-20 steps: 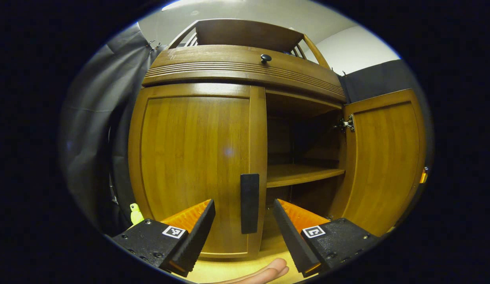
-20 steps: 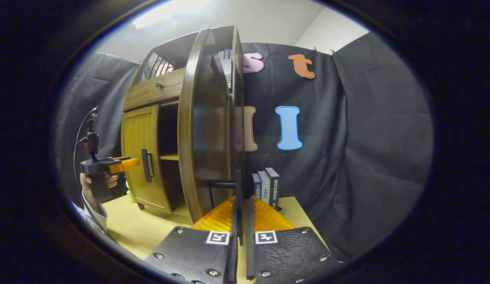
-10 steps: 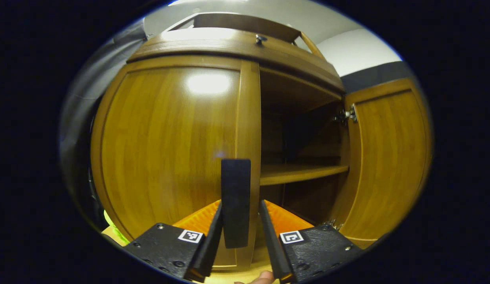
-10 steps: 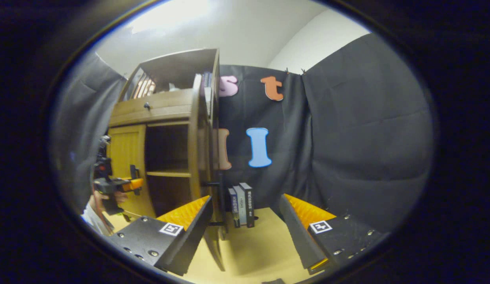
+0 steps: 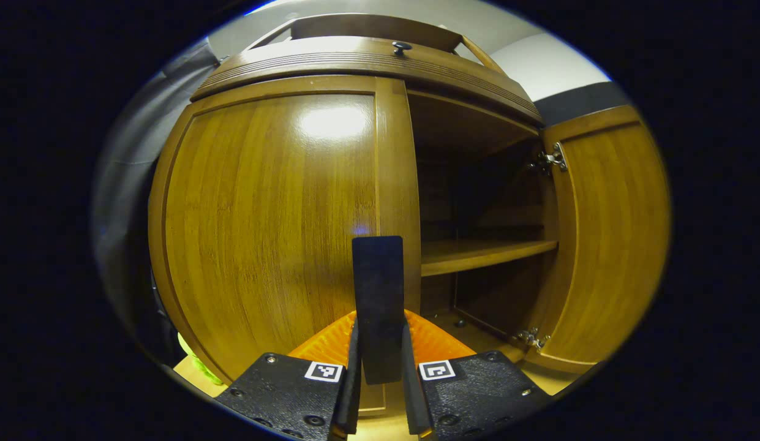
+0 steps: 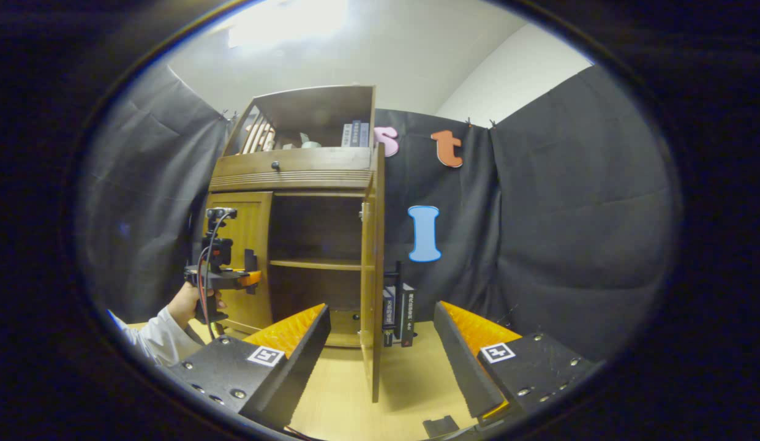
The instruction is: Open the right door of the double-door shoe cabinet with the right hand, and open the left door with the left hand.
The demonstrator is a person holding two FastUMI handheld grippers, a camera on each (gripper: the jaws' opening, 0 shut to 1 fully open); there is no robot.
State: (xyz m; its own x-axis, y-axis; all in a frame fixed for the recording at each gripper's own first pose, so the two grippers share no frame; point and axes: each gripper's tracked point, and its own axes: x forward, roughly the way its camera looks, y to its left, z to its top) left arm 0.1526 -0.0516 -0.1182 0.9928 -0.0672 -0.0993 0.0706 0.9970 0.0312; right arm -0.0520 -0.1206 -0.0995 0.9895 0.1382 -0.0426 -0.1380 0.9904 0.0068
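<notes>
Handle [image 5: 378,306] base hidden between left gripper [image 5: 380,398] fingers

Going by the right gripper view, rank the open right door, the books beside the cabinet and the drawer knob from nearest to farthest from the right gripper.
1. Open right door, edge-on just ahead of the right gripper.
2. Books, behind that door.
3. Drawer knob, up left.

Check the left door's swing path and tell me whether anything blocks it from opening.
Nothing visible blocks it. The left gripper is shut on the left door's handle, and the left door is closed. The right door is swung out on the far side, and the right gripper hangs open, away from the left door.
</notes>
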